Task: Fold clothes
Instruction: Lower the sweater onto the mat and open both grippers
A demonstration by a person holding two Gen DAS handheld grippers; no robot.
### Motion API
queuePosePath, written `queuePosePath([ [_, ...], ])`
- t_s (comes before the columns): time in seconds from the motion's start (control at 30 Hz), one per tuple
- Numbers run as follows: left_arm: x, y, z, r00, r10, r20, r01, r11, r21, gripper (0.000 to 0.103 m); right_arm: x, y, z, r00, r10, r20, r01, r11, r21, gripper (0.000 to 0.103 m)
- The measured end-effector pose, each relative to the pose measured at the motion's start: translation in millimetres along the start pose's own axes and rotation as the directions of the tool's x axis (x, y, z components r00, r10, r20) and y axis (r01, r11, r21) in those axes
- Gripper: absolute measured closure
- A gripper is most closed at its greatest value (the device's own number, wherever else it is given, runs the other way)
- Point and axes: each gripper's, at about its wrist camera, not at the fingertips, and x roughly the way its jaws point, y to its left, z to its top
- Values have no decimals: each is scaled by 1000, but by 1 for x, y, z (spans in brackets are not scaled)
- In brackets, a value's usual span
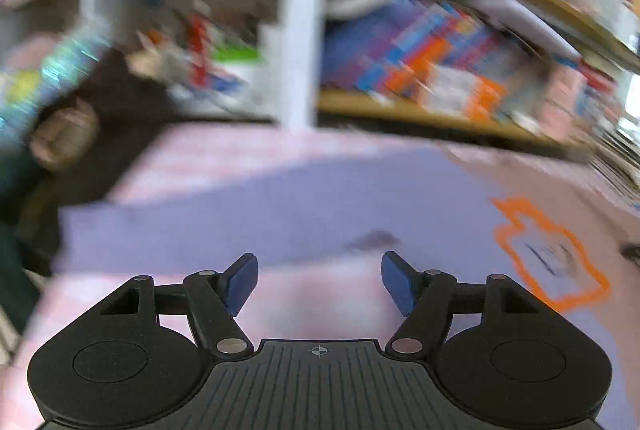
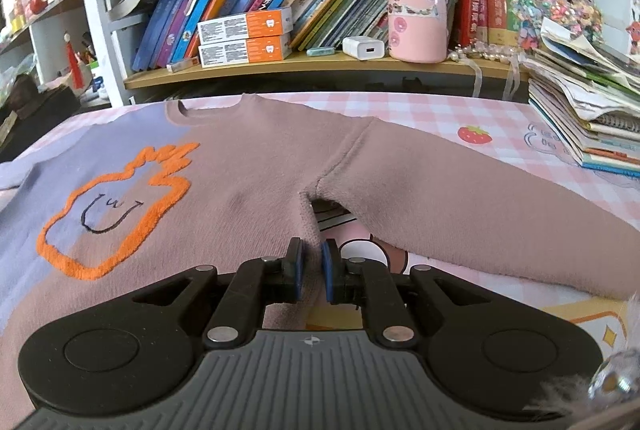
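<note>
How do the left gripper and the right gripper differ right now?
The left gripper has its fingers spread wide with nothing between them; the right gripper has its fingers nearly closed on the side edge of the sweater, below the armpit. The left gripper's view is motion-blurred, and it hangs above the sweater's lilac half; the right gripper's view is sharp, and it sits low at the pinkish-brown half. Both have black bodies and blue finger pads.

Along the desk's point(image 2: 420, 114) far edge the bookshelf point(image 2: 304, 66) blocks passage; a stack of books point(image 2: 592, 114) crowds the far right corner. Checkered cloth between sweater sleeve point(image 2: 500, 198) and stack lies open.
</note>
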Motion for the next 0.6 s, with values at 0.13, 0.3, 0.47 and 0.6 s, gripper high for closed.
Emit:
queuePosePath([
  [0.13, 12, -29, -18, 994, -99, -53, 98, 995, -7, 33, -3, 1, -1, 1000, 1, -3, -1, 1000, 16, 92],
  [0.3, 2, -34, -31, 992, -93, -86, 94, 996, 0, 33, -17, 5, -6, 998, 46, -34, -44, 997, 67, 59],
  [0.47, -13, -32, -41, 988, -109, -112, 109, 994, -8, 33, -44, 21, -25, 998, 49, -48, -47, 998, 33, 57],
  [0.6, -18, -36, -46, 987, -112, -119, 110, 994, -19, 33, -65, 32, -41, 997, 46, -59, -46, 999, 6, 59],
])
